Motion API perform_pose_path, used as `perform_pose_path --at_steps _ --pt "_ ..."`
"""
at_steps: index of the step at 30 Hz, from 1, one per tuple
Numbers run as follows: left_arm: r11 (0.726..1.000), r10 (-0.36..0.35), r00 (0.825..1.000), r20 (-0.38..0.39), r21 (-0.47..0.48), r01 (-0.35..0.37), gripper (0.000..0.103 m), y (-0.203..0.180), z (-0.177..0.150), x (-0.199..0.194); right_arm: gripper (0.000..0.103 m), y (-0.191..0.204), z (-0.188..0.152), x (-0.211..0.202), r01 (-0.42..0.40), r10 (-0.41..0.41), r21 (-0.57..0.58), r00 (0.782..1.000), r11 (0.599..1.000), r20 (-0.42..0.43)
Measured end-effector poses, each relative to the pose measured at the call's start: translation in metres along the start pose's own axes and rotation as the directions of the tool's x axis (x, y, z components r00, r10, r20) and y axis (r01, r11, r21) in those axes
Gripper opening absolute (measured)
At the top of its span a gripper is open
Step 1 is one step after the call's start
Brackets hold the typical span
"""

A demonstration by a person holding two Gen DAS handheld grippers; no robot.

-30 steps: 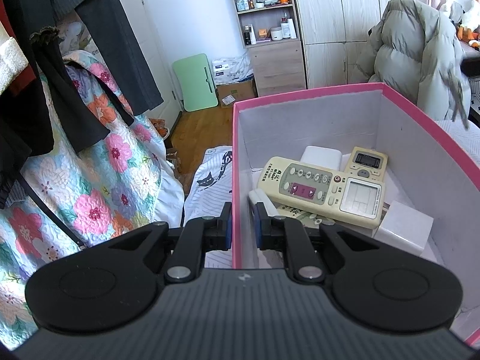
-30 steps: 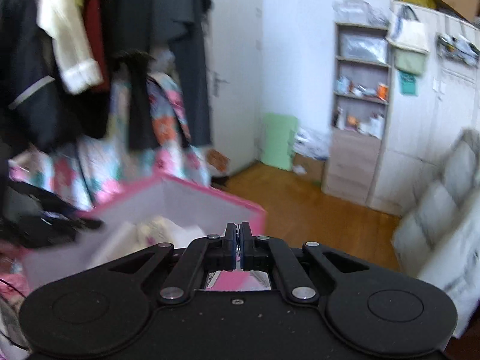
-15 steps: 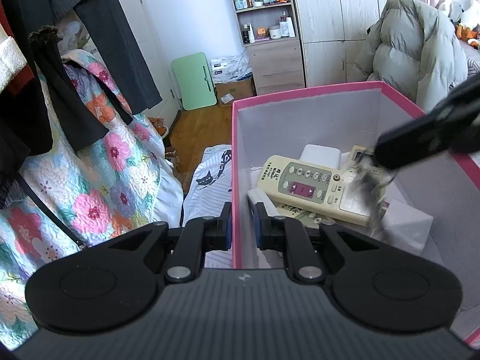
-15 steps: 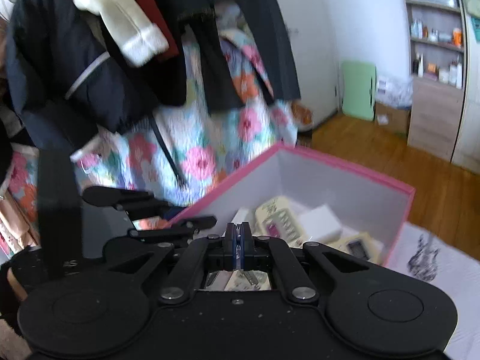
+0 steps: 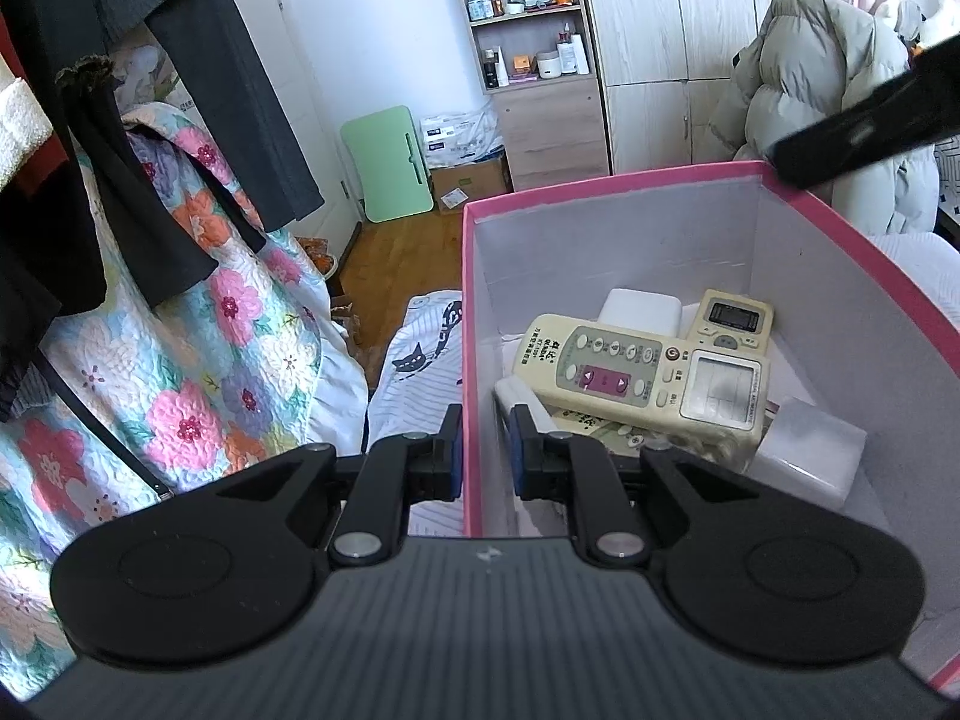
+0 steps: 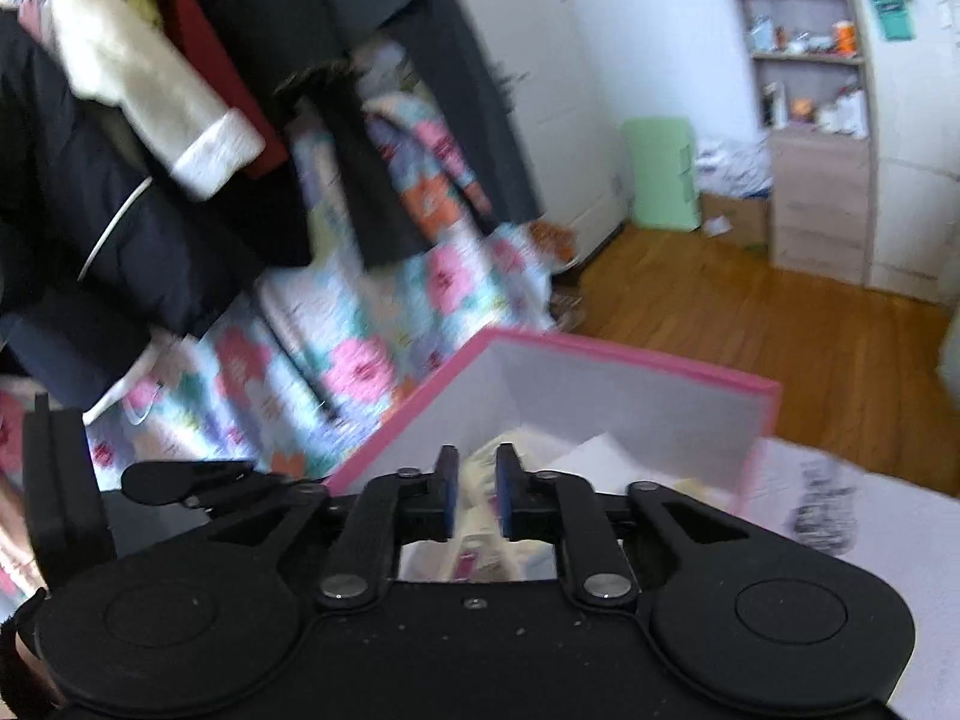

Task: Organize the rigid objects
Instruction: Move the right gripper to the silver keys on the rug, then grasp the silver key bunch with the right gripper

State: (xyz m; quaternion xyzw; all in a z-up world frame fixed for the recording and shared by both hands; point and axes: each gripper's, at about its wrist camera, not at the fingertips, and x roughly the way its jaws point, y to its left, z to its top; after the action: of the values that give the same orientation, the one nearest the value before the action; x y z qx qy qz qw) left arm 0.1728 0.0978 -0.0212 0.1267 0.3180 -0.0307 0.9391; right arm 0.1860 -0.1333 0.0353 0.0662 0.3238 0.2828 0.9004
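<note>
A pink box [image 5: 474, 276] with white inner walls holds a large cream remote [image 5: 642, 378], a smaller cream remote [image 5: 729, 321], a white block [image 5: 642, 309] and a white box [image 5: 810, 444]. My left gripper [image 5: 485, 453] straddles the box's left wall, one finger on each side, pinching it. My right gripper [image 6: 478, 495] is partly open and empty above the pink box [image 6: 600, 354]; its body shows in the left wrist view [image 5: 870, 120] over the box's far right corner.
A floral quilt [image 5: 198, 372] and hanging dark clothes [image 5: 90, 138] fill the left. A cat-print sheet [image 5: 420, 360] lies beside the box. A grey puffer jacket [image 5: 828, 90], shelves [image 5: 528, 18] and a green panel [image 5: 390, 162] stand behind on a wood floor.
My right gripper has opened from shut and swung up and back out of the box toward its far right corner. The left gripper and the box have stayed put.
</note>
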Motion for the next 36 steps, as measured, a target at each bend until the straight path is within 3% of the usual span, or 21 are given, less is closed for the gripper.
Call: perform_pose_path --at_steps 6,12,16,20,27,31,34,35,36 --pt "1.000 0.001 1.000 0.002 -0.002 -0.001 0.013 0.001 -0.001 0.000 0.022 -0.059 -0.016 -0.046 0.171 -0.175 0.100 0.984 0.980 0.030" --pt "1.000 -0.001 1.000 0.005 -0.006 0.001 0.013 0.000 0.000 0.001 0.026 -0.102 -0.046 -0.059 0.304 -0.301 0.133 0.953 0.943 -0.042" --pt "1.000 0.000 1.000 0.005 -0.009 0.000 0.013 0.000 0.000 0.001 0.029 -0.117 -0.067 -0.051 0.324 -0.317 0.127 0.945 0.937 -0.076" --pt "1.000 0.001 1.000 0.005 -0.006 -0.001 0.013 0.000 0.000 0.001 0.038 -0.121 -0.081 -0.033 0.342 -0.335 0.062 0.937 0.938 -0.096" --pt "1.000 0.002 1.000 0.005 -0.007 -0.002 0.013 0.000 0.000 0.001 0.041 -0.132 -0.098 -0.004 0.403 -0.400 0.002 0.908 0.915 -0.125" --pt "1.000 0.008 1.000 0.003 0.002 -0.008 0.013 0.000 0.000 0.001 0.041 -0.140 -0.110 0.006 0.440 -0.435 0.027 0.895 0.898 -0.102" --pt "1.000 0.003 1.000 0.001 0.001 -0.003 0.013 0.001 0.000 0.002 0.024 -0.131 -0.115 0.006 0.441 -0.439 0.019 0.897 0.897 -0.048" --pt "1.000 0.004 1.000 0.001 -0.002 -0.004 0.013 0.000 -0.001 0.001 0.009 -0.126 -0.116 0.002 0.443 -0.443 0.006 0.897 0.897 -0.018" --pt "1.000 0.002 1.000 0.002 -0.004 -0.002 0.013 0.000 -0.001 0.001 0.007 -0.121 -0.115 -0.002 0.433 -0.433 -0.010 0.901 0.901 0.011"
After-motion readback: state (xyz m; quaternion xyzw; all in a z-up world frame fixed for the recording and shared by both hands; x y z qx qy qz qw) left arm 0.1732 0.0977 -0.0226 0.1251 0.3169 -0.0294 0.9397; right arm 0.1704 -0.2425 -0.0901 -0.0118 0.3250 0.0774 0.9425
